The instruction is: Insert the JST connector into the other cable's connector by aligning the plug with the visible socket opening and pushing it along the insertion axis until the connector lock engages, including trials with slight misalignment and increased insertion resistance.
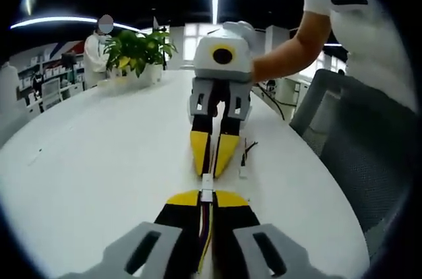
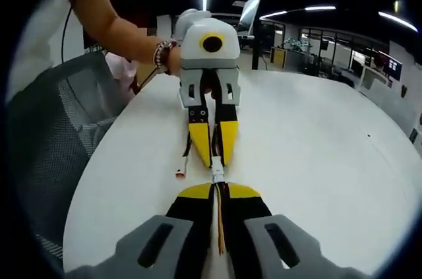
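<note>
Above the white table my two grippers face each other tip to tip. My left gripper is shut on a multi-coloured wire bundle that ends in a small white JST connector. Opposite it, my right gripper is shut on its own cable. In the right gripper view, my right gripper holds reddish wires, and the white connector sits between it and the left gripper. The two connector ends touch in the narrow gap. I cannot tell how deep the plug sits.
A loose spare cable with a white end lies on the table beside the grippers. A grey mesh chair stands at the table edge. A potted plant and a standing person are at the far end.
</note>
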